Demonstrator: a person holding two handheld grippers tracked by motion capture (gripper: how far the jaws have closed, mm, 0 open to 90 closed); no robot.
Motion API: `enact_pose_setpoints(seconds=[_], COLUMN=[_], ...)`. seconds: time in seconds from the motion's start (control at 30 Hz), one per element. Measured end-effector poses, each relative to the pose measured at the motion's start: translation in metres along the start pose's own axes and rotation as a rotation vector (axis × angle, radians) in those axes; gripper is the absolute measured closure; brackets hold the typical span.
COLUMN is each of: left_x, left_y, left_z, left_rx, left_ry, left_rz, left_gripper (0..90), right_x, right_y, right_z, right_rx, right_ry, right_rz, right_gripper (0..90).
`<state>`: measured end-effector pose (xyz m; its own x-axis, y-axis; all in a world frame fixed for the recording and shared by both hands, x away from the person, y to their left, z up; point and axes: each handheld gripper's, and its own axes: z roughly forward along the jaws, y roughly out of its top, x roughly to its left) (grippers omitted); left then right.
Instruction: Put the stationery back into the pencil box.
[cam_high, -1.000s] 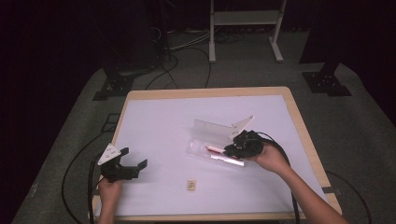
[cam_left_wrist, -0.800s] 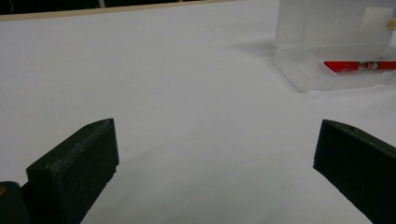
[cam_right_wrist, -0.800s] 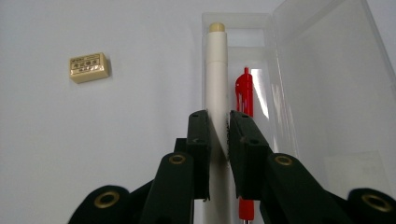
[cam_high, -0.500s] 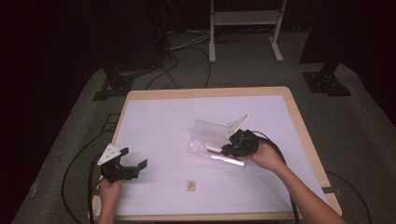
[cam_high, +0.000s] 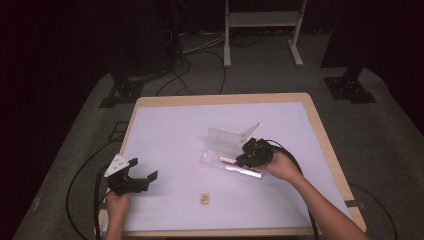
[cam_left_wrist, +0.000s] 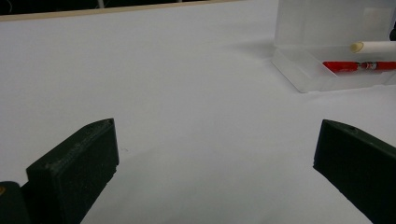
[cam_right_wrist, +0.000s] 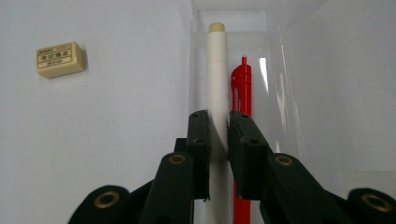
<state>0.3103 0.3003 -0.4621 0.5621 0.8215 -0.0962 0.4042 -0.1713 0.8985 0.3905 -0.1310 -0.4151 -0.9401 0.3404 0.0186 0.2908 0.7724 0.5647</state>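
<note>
A clear plastic pencil case lies open at the table's middle right, its lid standing up behind it. Inside the tray lies a red pen. My right gripper is shut on a white pen, holding it lengthwise over the tray beside the red pen. From the left gripper view the white pen hangs above the red pen. My left gripper rests at the table's front left, open, with nothing between its fingers.
A small beige eraser lies on the white table cover near the front edge, left of the case; it is also in the right gripper view, as the eraser. Cables trail off the table on both sides. Stands and cables sit on the floor behind.
My right gripper has shifted a little left and down with the white pen, closer over the case's tray. The left gripper has stayed where it was.
</note>
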Motion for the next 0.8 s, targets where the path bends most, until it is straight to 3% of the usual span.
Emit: enact_pose_setpoints(seconds=[0.8], left_x=[0.0], left_y=[0.0], left_z=[0.0], left_rx=[-0.004], left_ry=[0.001], left_rz=[0.0], left_gripper=[0.0], right_x=[-0.009], right_y=[-0.001], right_z=[0.018], right_rx=[0.05], right_ry=[0.031], right_rz=[0.024], right_gripper=[78.1])
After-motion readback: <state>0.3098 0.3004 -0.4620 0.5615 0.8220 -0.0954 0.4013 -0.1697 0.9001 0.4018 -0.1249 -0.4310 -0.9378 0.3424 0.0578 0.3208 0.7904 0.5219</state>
